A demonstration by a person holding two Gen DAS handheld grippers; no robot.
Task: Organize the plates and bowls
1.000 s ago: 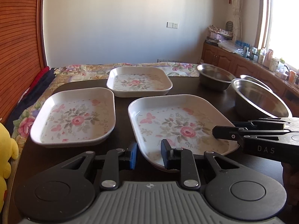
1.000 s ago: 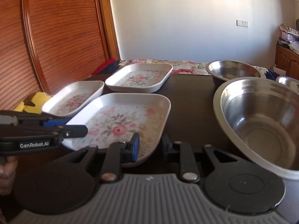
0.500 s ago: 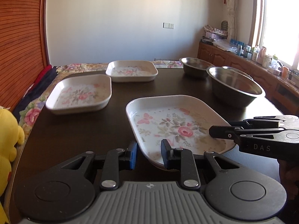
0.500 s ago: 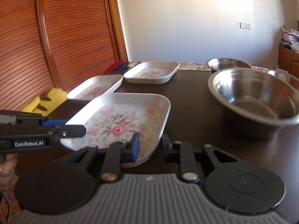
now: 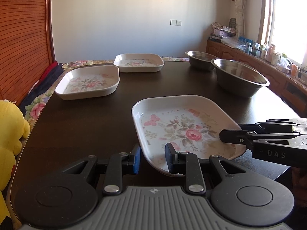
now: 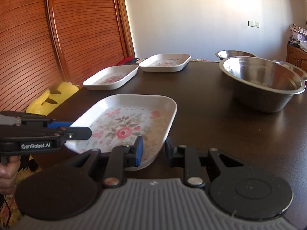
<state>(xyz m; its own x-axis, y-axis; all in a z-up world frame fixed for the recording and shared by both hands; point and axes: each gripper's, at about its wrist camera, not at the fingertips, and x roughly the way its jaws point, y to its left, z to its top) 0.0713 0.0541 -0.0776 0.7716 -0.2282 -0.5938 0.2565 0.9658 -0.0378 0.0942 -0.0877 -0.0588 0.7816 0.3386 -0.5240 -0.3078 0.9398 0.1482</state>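
A white floral plate [image 5: 184,128] is held just above the dark table, near me. My left gripper [image 5: 153,159] grips its near left corner, one pad inside the rim and one outside. My right gripper [image 6: 153,151] grips its near right corner the same way; the plate also shows in the right wrist view [image 6: 126,122]. Two more floral plates lie farther back, one at the left [image 5: 89,83] and one at the far middle [image 5: 138,62]. Steel bowls stand at the right: a large one [image 5: 238,79], a smaller one behind [image 5: 201,57].
The dark wooden table [image 5: 86,126] has its front edge near me. A yellow plush toy [image 5: 9,134] sits off the left edge. A wooden slatted panel stands at the left, and a cluttered sideboard [image 5: 249,48] runs under the window at the right.
Both grippers have drawn back toward me with the plate held between them. The other plates and bowls now look farther away.
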